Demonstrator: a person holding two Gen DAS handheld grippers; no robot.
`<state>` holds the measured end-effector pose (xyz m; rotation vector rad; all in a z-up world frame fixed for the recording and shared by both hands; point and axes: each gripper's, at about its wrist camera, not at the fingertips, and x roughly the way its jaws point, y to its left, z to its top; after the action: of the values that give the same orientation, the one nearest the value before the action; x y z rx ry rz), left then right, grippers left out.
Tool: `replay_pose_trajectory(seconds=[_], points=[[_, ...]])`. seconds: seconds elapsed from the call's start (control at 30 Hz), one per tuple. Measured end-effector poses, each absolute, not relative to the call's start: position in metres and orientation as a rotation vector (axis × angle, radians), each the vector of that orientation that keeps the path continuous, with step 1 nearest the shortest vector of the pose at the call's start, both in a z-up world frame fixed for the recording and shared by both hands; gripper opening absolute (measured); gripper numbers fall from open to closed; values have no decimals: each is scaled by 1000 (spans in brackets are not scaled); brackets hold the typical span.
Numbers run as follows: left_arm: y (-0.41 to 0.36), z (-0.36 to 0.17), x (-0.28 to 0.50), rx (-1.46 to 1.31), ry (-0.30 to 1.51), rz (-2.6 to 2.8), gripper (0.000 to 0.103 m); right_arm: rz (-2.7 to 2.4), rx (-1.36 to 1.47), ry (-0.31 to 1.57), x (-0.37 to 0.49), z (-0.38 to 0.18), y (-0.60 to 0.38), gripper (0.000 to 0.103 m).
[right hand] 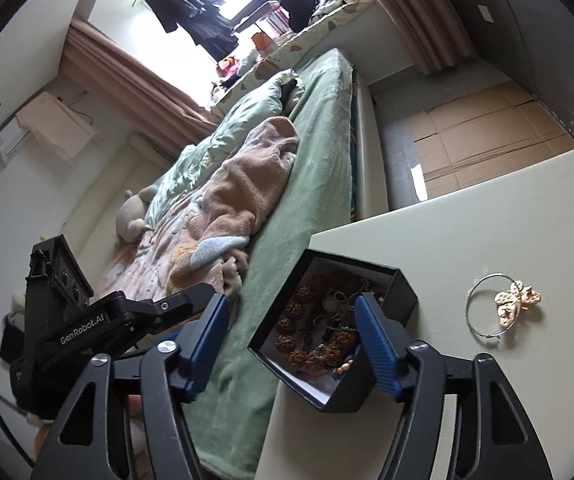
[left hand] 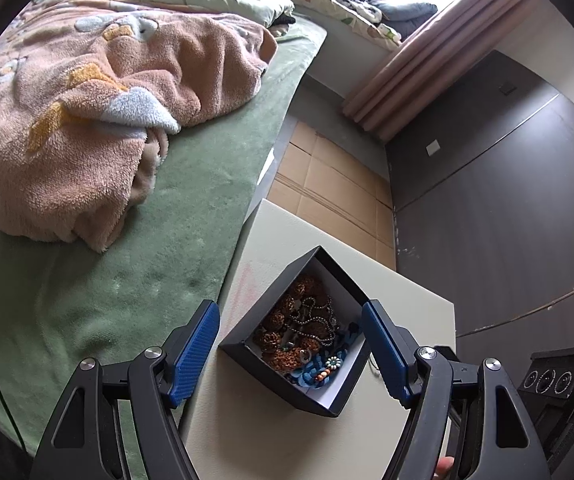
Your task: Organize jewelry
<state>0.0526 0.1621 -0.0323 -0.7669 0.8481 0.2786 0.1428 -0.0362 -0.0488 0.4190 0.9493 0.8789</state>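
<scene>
1. Box (left hand: 329, 390) of jewelry sits on pale table (left hand: 255, 432), near the edge by the bed (left hand: 127, 288). Black, lid off, turned corner-on to both cams. Inside: brown beaded strands, metal bead chain, blue piece w/ small flower; all tangled.
2. Left gripper (left hand: 291, 348): jaws spread wide, nothing btwn pads. Box lies in the gap as seen from left wrist cam, but fingers look raised above it; no contact visible.
3. Right gripper (right hand: 291, 340): also wide open, empty. One blue finger (right hand: 375, 344) overlaps the box's right side in right wrist view; touching or just above, can't tell.
4. Still loose on table, right of box and apart from it: silver hoop (right hand: 472, 312) and gold butterfly piece (right hand: 519, 306), the butterfly lying over the hoop's rim.
5. Judgement: step in hand = fetch the loose pair and drop it in the box. Right gripper is nearer.
6. To do well: come down over the butterfly body, not the thin wire; wire is flat on table and likely to slip out of the pads.
7. Close slowly; hoop may drag along or snag.
8. Left can steady a box wall if box slides. It sits close to table edge, so avoid nudging bedward.
9. Release low over box, clear of tangle.
</scene>
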Motion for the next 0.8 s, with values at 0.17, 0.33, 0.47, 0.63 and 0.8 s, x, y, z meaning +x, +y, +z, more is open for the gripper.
replay_pose_trajectory(seconds=[0.17,0.33,0.47,0.63,0.8], points=[[149,-32,61,-745,854,263,74,839,437,949,148,-47,-60,71],[128,-31,71,-714,861,221,74,762,463,968,156,-49,-96,78],[105,-28,80,-666,860,183,74,698,480,972,162,-50,-125,78],[68,-24,94,-567,863,128,74,601,502,1003,170,-58,-158,78],[34,-28,108,-472,884,71,74,494,531,1039,178,-66,-190,78]])
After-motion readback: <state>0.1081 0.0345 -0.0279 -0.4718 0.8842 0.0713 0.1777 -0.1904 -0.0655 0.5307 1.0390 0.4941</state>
